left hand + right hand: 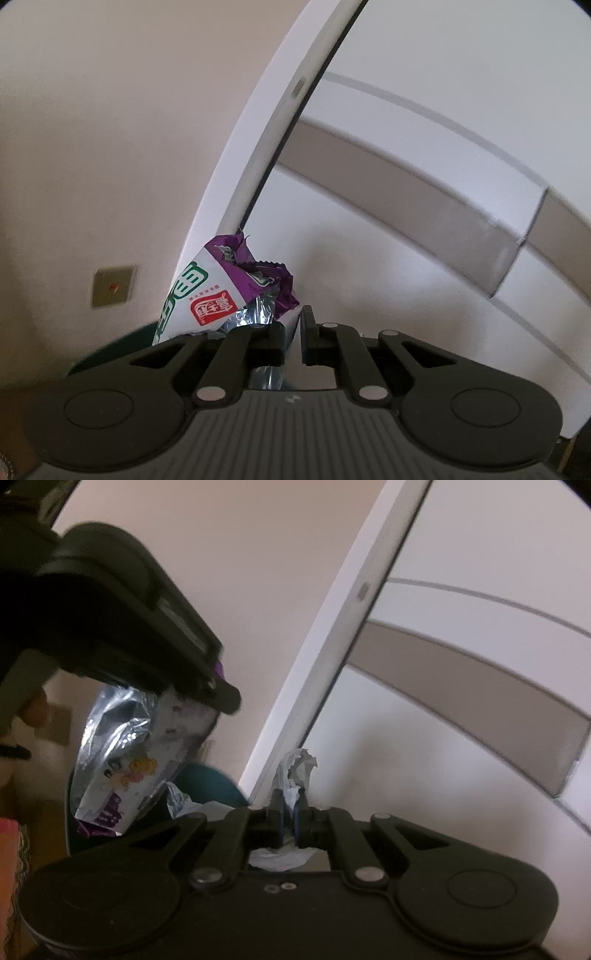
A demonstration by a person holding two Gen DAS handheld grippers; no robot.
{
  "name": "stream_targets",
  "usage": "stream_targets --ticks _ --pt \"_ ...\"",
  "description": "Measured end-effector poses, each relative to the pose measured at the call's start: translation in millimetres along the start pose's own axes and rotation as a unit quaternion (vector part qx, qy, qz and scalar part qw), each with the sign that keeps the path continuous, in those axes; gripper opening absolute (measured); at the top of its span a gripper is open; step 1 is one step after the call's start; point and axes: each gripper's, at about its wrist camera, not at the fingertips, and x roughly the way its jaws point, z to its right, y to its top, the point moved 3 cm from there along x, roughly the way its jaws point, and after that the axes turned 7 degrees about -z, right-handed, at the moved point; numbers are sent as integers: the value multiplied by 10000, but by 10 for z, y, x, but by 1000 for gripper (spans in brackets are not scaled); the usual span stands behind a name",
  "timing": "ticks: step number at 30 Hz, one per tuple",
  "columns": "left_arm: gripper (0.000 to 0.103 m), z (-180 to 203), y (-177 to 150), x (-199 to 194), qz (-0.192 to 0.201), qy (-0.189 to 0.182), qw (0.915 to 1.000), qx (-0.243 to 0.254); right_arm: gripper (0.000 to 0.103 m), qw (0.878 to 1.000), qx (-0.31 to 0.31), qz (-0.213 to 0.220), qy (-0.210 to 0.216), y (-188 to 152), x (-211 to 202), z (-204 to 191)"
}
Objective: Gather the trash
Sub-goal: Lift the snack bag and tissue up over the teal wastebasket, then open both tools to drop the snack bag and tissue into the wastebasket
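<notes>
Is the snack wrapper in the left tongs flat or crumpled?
Crumpled. The snack wrapper shows a twisted purple top and creased foil lining, pinched in the left tongs.

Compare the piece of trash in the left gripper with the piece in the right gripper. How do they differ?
The snack wrapper in the left gripper is printed purple, white and green with a silver foil inside; the crumpled paper in the right gripper is plain white.
The wrapper looks larger and hangs below its gripper in the right wrist view; the paper is a small wad.
Both are crumpled and pinched between shut fingers.
</notes>
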Motion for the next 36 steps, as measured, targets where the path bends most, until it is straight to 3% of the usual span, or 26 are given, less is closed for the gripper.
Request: stream_targets --ticks 7,15,24,26,27,30,32,34,36 --pt "7 -259 -179 480 -652 699 9954 19 3 9989 -198 -248 337 -94 343 -254" --pt "8 -391 -398 830 -1385 1141 9836 170 6 9943 -463 -529 799 -204 532 -410" --pt "9 -410 -567 986 -2004 1091 9735 128 21 9913 -270 -680 1097 -226 615 -353" --pt "10 -414 -596 982 -2063 1102 9722 110 34 9910 -182 -671 1146 -224 606 -314" --pt "12 -415 -605 978 -2077 1156 9712 139 35 9906 -131 -683 1181 -225 596 -293" --pt "28 -390 -627 925 -2031 1199 9715 241 40 9894 65 -694 1271 -200 567 -213" --pt "61 -360 -641 856 -1959 1176 9732 268 41 9888 184 -686 1314 -200 532 -170" --pt "77 -315 -655 764 -1812 1198 9756 317 42 9881 303 -683 1342 -207 498 -109" --pt "77 -261 -671 679 -1746 1187 9767 374 43 9873 382 -681 1383 -206 467 -65"
